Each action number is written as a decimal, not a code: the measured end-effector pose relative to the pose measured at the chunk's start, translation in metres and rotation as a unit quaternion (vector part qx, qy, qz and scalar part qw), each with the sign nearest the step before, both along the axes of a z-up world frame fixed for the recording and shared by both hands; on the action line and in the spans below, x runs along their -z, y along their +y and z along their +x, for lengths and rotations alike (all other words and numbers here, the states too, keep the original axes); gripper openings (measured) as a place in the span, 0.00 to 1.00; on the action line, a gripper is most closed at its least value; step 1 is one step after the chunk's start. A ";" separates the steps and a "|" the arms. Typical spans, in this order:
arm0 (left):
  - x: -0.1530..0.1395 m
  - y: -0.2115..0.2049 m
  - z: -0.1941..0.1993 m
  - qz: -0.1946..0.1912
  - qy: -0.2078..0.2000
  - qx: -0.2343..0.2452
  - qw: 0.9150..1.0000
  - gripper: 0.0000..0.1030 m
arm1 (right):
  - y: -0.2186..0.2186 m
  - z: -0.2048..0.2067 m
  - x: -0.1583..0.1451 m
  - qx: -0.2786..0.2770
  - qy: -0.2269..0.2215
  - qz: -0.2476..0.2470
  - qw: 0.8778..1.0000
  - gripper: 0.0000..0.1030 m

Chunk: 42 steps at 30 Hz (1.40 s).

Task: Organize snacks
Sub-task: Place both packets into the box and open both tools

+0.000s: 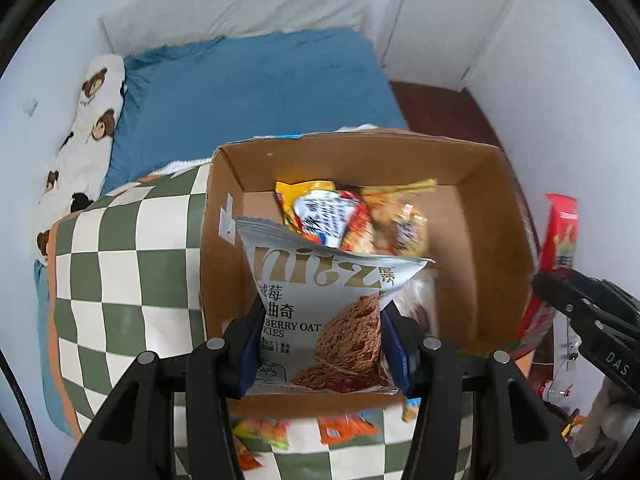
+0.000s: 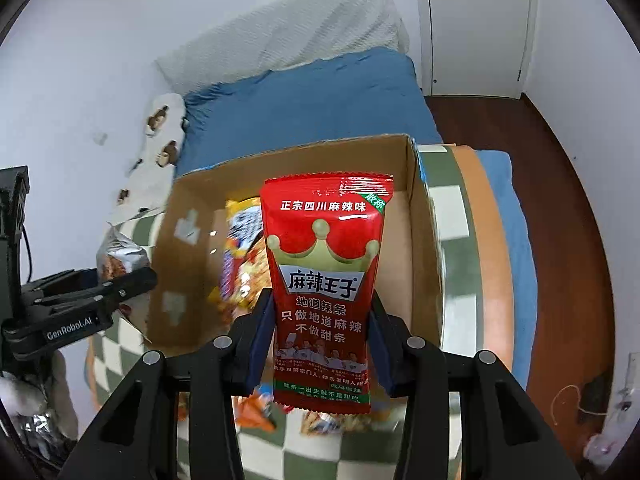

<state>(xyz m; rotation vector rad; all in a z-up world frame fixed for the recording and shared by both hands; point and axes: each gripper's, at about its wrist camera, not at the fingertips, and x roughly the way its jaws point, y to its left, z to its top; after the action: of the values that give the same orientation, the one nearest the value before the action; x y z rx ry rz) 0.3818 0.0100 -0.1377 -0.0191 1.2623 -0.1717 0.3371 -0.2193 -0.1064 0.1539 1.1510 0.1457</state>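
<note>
Both grippers hold snack bags above a cardboard box (image 1: pixel 492 184) that sits on a green and white checked blanket (image 1: pixel 120 264) on a bed with a blue sheet (image 1: pixel 256 80). White walls, a white door (image 2: pixel 476 28) and a dark wood floor (image 2: pixel 520 140) are around the bed, and a bear-print pillow (image 1: pixel 96 100) lies along the left side. On the left, the left gripper (image 1: pixel 320 344) is squeezed shut on the bottom of a white oat cookie bag (image 1: pixel 328 304), which stands up over the near side of the box. On the right, the right gripper (image 2: pixel 322 344) is squeezed shut on a red spicy strip bag (image 2: pixel 324 264), also upright in front of the box. Inside the box lie yellow and orange packets (image 1: pixel 352 216), blurry and partly hidden by the held bags. More orange packets (image 1: pixel 344 428) lie on the blanket below the box, cut off by the gripper fingers.
</note>
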 end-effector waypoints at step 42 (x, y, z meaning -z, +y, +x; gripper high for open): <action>0.062 0.009 0.060 0.005 0.009 -0.033 0.999 0.92 | 0.000 0.079 0.095 0.027 0.091 -0.037 0.995 0.91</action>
<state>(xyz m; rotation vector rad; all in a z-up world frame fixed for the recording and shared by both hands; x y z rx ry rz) 0.4418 0.0192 -0.1996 -0.0535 1.2793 -0.1089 0.4161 -0.2188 -0.2017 0.1341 1.3318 0.0422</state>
